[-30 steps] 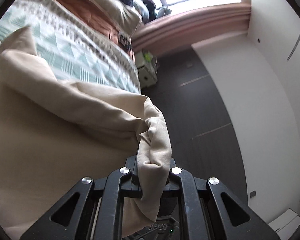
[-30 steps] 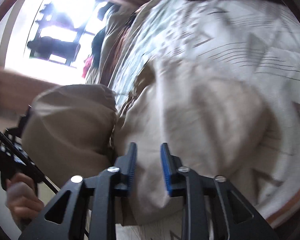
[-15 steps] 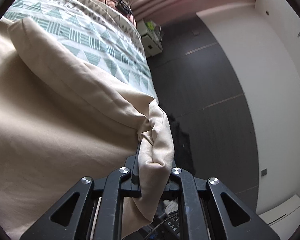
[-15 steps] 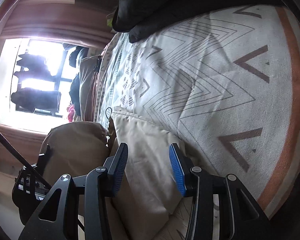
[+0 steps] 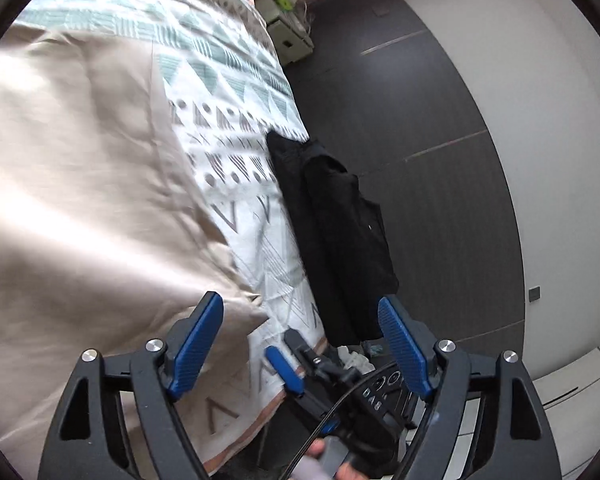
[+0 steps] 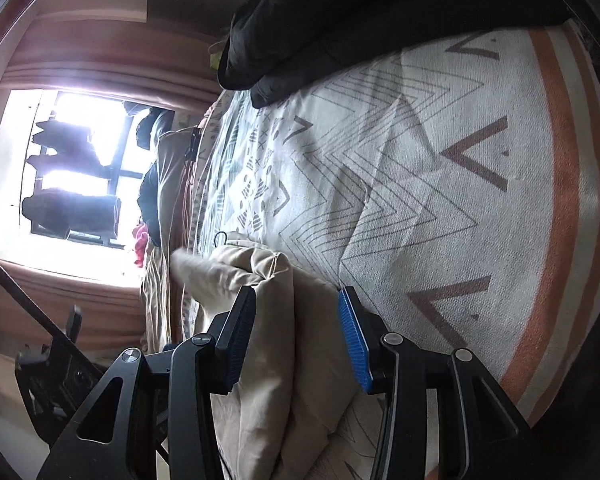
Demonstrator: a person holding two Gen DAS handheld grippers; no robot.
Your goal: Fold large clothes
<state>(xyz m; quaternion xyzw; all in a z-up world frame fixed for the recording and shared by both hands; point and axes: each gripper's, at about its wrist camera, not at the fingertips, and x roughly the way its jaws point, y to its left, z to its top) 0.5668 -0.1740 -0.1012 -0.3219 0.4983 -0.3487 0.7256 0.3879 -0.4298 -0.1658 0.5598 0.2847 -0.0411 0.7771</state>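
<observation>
So the left gripper (image 5: 300,344) has just been opening and its blue-padded fingers (image 5: 198,346) are now standing wide apart with nothing pinched between them; the big beige cotton garment (image 5: 80,200) is lying spread on the white bedspread with grey and teal geometric print (image 5: 236,120), its corner sitting just beside the left finger. A black folded garment (image 5: 332,232) is lying beyond the fingers, along the bed edge. The right gripper (image 6: 296,340) is sitting partly open, and a bunched fold of the beige garment (image 6: 268,320) is lying between its fingers, touching the left pad, but I can't tell if it's actually being squeezed.
</observation>
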